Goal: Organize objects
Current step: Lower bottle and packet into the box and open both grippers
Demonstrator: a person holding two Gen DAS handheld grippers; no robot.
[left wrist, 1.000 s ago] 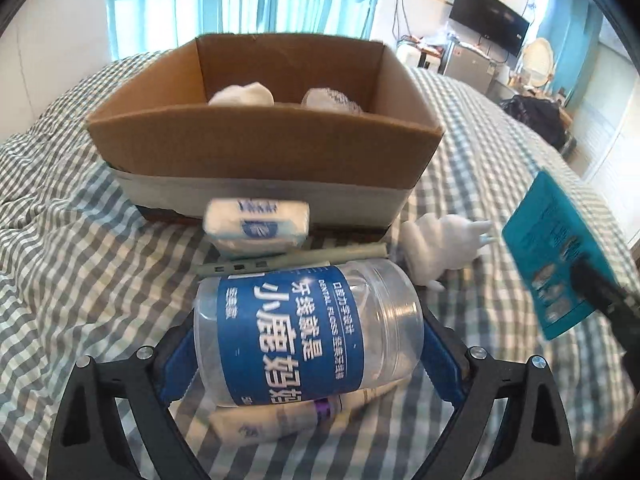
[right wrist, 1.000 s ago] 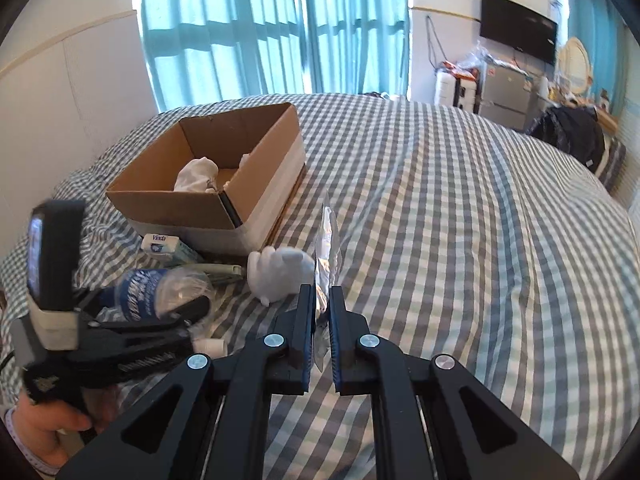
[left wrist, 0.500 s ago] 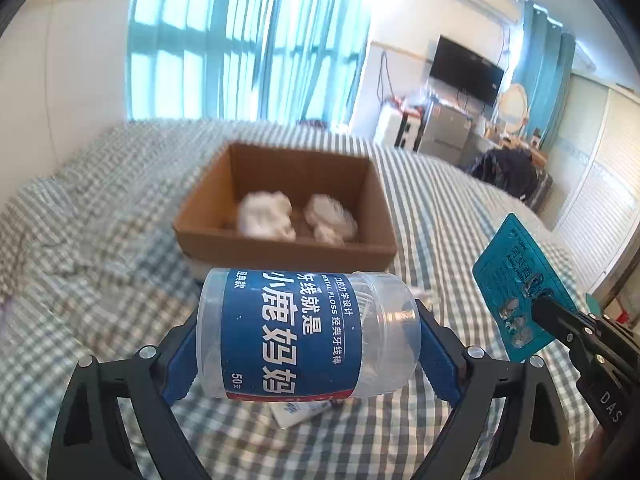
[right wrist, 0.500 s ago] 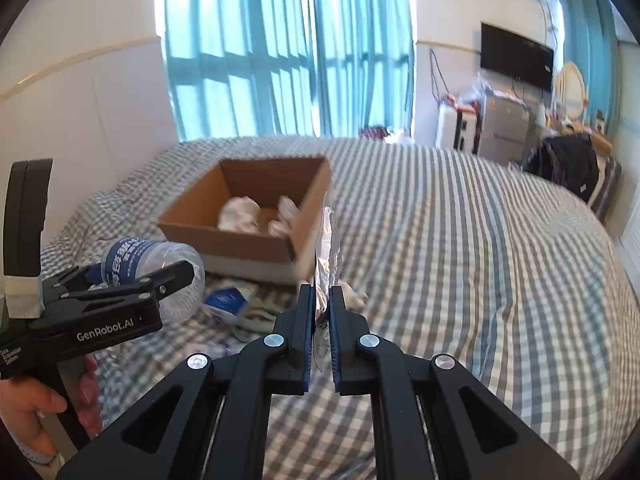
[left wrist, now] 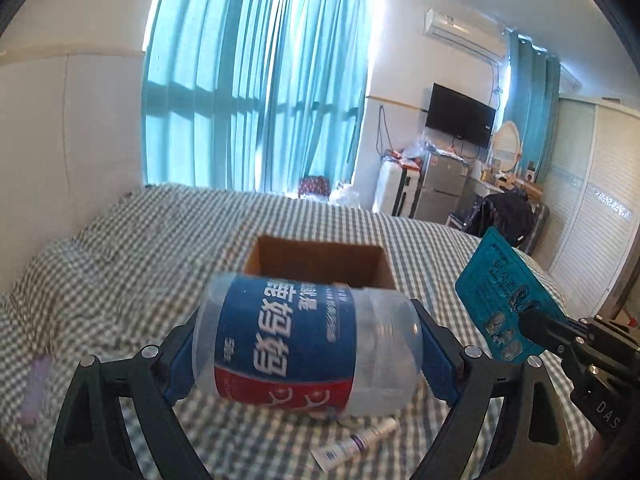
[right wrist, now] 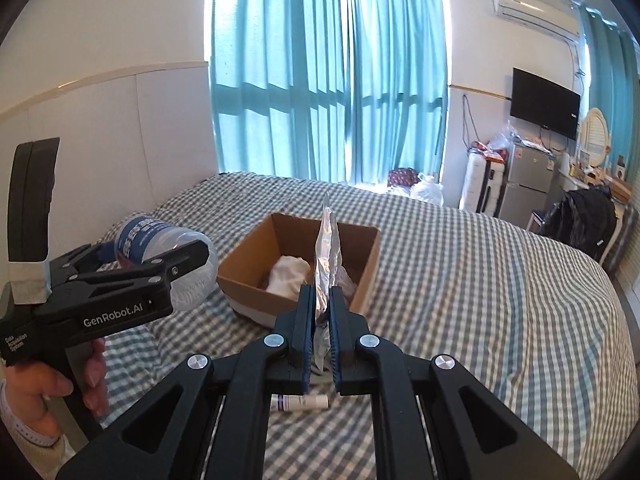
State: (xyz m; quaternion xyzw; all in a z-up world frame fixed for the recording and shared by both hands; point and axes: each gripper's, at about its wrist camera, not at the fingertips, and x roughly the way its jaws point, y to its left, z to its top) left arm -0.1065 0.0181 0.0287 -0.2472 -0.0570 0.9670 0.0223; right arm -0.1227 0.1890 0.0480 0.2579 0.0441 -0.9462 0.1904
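Both your tools are now well above the checked bed point(right wrist: 460, 280), where a second ago they were down among the clutter beside the cardboard box point(right wrist: 256, 276). Your left tool point(left wrist: 308, 344) is clamped across the clear floss jar point(left wrist: 296, 340) with the blue label; the jar lies sideways between the pads, tilted, end caps against the blue pads. A second ago it sat on the bedding with a small packet and a strip just behind it; now it is lifted clear. Your right tool point(right wrist: 320, 320) is clenched on the thin foil sachet point(right wrist: 328, 256), which stands edge-on and upright from the pads; in the left wrist view its teal face point(left wrist: 504, 296) shows to the right of the jar. Both pickups look done, so the step in hand is likely carrying to the box. From the left view the box opening sits just beyond and behind the jar; from the right view the sachet's upper edge overlaps the box interior, where white crumpled items point(right wrist: 288, 272) already lie. A small white tube point(right wrist: 300, 402) is left on the bed below the tools, not yet collected.
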